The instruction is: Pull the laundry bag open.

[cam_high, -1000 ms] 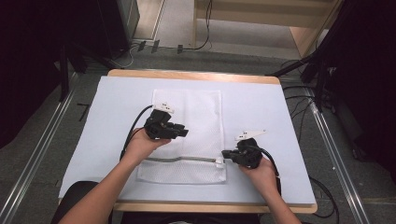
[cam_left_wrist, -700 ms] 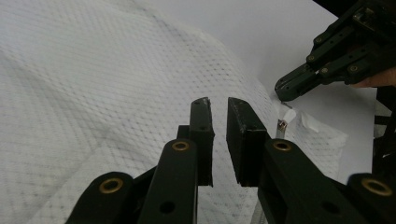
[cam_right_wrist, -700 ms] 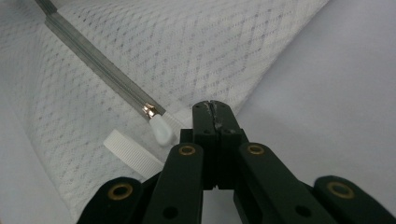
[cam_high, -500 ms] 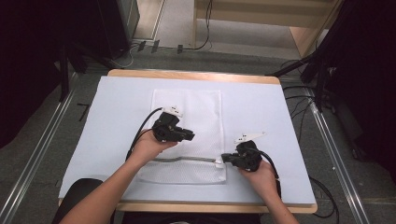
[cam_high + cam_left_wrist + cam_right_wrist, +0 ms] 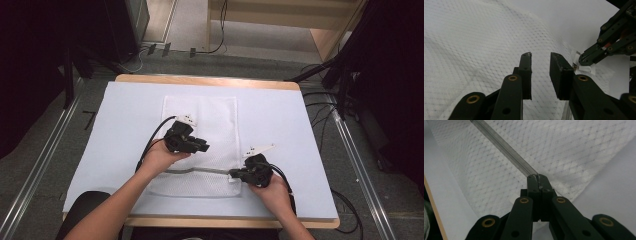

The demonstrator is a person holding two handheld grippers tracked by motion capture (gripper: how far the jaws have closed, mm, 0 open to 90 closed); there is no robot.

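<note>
Zipper work is the step in hand: the right gripper, at about five o'clock on the desk, has its jaws clamped tight on the end of the grey zipper at the right edge of a white mesh laundry bag, most likely on the slider or its tab, though the pictures do not show which. In the right gripper view the closed jaws meet exactly where the zipper ends, and the zipper runs away from them toward eleven o'clock. The left gripper hovers above the middle of the bag, at about seven o'clock from the desk's centre; its jaws stand narrowly apart with nothing between them, having just opened a little. In the left gripper view they hang over bare mesh, with the right gripper off at two o'clock. I judge that the next move calls for the left jaws to pinch the fabric beside the zipper and hold it taut, so that the right hand can draw the slider along without bunching the bag. The bag lies flat, long side running from twelve to six o'clock, its fine diamond weave slightly rumpled, with the zipper crossing near its six o'clock end.
</note>
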